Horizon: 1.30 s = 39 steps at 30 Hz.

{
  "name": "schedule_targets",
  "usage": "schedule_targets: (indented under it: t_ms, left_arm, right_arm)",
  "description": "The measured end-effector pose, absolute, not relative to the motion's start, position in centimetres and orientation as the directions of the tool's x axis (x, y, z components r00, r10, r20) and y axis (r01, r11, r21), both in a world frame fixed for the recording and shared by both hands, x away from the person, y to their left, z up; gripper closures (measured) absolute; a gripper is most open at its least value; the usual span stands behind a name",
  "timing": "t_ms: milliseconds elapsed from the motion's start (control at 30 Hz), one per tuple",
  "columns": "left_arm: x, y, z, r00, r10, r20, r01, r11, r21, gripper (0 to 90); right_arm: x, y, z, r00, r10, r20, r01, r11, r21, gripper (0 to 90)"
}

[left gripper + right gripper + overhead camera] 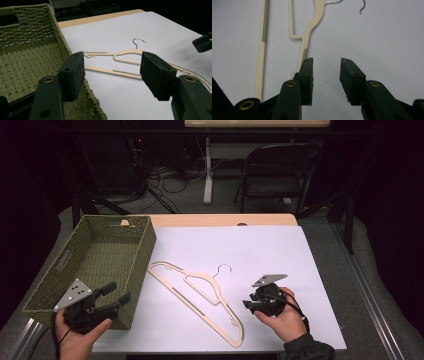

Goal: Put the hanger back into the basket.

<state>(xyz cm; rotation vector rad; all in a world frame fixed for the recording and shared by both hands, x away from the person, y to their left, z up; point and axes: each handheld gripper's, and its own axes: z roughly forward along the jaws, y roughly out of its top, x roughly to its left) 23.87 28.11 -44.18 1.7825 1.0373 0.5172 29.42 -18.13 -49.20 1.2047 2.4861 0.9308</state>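
Right tongs (326,75) half-open, empty — seemingly grazing hanger (308,37).

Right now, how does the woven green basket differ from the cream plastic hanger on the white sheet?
The woven green basket is a deep, open box with tall sides; the cream plastic hanger is a thin, flat frame. The basket sits at the table's left edge, partly off the white sheet, while the hanger lies diagonally on the sheet's middle. The basket is all weave; the hanger carries a metal hook. Neither is gripped by any tongs.
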Motion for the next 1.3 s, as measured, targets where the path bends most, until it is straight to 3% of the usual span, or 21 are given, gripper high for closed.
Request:
schedule_targets:
  t_ms: [133, 167, 567, 600, 767, 1133, 1167, 1200, 1300]
  left_arm:
    - [23.9, 27.6, -44.3, 0.559, 0.823, -0.1, 0.417, -0.174, 0.892, 36.9]
    - [23.9, 27.6, -44.3, 0.559, 0.823, -0.1, 0.417, -0.174, 0.892, 36.9]
    - [24.0, 26.9, -44.6, 0.575, 0.812, -0.101, 0.42, -0.187, 0.888, 36.9]
    - [24.0, 26.9, -44.6, 0.575, 0.812, -0.102, 0.42, -0.186, 0.888, 36.9]
    - [24.0, 26.8, -44.7, 0.576, 0.811, -0.103, 0.423, -0.188, 0.887, 36.9]
    - [24.0, 27.2, -44.8, 0.57, 0.814, -0.108, 0.427, -0.182, 0.886, 36.9]
    - [24.0, 27.2, -44.9, 0.568, 0.816, -0.107, 0.428, -0.182, 0.885, 36.9]
    - [24.0, 27.2, -44.9, 0.57, 0.814, -0.109, 0.429, -0.182, 0.885, 36.9]
    - [23.9, 27.3, -44.9, 0.57, 0.814, -0.109, 0.427, -0.181, 0.886, 36.9]
  right_arm:
    - [29.6, -16.9, -49.9, -0.649, 0.757, 0.079, 0.605, 0.45, 0.657, 64.1]
    - [29.6, -16.7, -49.7, -0.655, 0.752, 0.077, 0.623, 0.48, 0.618, 64.3]
    - [29.9, -15.0, -51.6, -0.662, 0.741, 0.114, 0.636, 0.475, 0.608, 66.8]
    - [30.1, -14.9, -51.5, -0.666, 0.737, 0.113, 0.657, 0.509, 0.556, 66.8]
    - [30.6, -13.9, -52.9, -0.665, 0.737, 0.116, 0.646, 0.491, 0.585, 66.7]
    - [31.6, -12.6, -53.7, -0.665, 0.74, 0.105, 0.668, 0.526, 0.526, 67.5]
    - [31.6, -12.4, -54.1, -0.661, 0.742, 0.11, 0.658, 0.503, 0.56, 67.6]
    - [31.7, -12.4, -53.8, -0.665, 0.739, 0.104, 0.671, 0.53, 0.519, 67.8]
    - [31.8, -12.3, -53.9, -0.673, 0.733, 0.104, 0.668, 0.54, 0.512, 68.0]
